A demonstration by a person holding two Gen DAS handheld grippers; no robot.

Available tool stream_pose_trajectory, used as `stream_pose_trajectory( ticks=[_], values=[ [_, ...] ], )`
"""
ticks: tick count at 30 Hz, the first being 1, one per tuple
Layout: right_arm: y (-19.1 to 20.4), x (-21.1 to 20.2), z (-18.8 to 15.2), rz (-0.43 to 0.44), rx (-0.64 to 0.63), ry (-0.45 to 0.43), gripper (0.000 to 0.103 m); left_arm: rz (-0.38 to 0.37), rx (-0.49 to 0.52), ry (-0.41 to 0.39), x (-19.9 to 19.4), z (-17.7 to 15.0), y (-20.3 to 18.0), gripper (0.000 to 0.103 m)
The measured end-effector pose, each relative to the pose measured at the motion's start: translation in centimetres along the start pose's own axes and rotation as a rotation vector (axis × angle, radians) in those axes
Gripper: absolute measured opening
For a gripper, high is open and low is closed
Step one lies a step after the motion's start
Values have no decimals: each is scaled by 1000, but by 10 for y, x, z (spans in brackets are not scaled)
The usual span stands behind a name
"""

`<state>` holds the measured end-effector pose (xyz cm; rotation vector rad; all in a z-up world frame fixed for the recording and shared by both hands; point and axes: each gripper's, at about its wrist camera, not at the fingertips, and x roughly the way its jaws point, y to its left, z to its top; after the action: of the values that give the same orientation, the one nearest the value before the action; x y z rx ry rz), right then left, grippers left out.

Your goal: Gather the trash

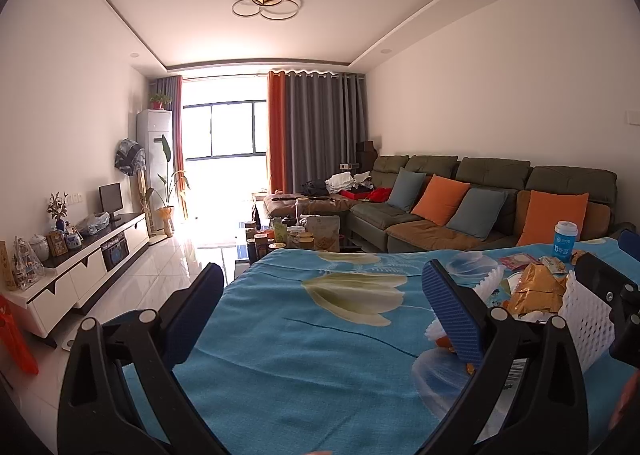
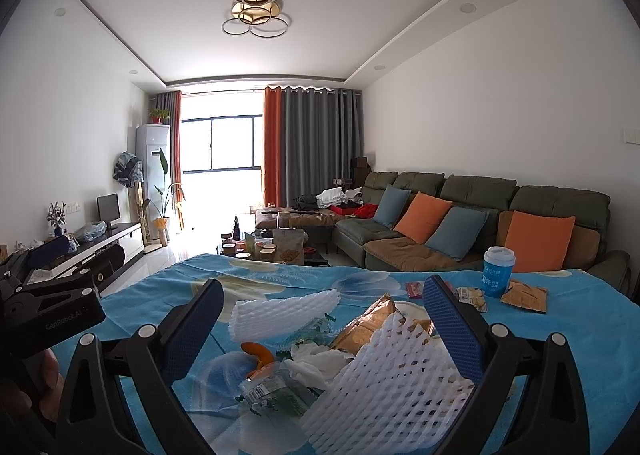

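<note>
A pile of trash lies on the blue flowered cloth: white foam fruit nets, a gold foil bag, crumpled white tissue, an orange peel and a clear wrapper. My right gripper is open above this pile, empty. My left gripper is open and empty over bare cloth, left of the pile; the foam net and gold bag show at its right. A blue paper cup, small snack wrappers and a brown packet lie farther right.
Beyond the table's far edge stands a coffee table crowded with jars and a snack bag. A green sofa with orange and blue cushions runs along the right. A TV cabinet lines the left wall, with tiled floor between.
</note>
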<state>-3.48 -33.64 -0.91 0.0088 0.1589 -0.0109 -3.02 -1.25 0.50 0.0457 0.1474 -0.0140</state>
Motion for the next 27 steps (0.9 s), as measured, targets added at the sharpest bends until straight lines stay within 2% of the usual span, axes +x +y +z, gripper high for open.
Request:
stream_pose_trajectory(
  ticks=[27],
  values=[
    [-2,2,-4,7,12,15,96,-16,7,15,5,-2,-5,98]
  ],
)
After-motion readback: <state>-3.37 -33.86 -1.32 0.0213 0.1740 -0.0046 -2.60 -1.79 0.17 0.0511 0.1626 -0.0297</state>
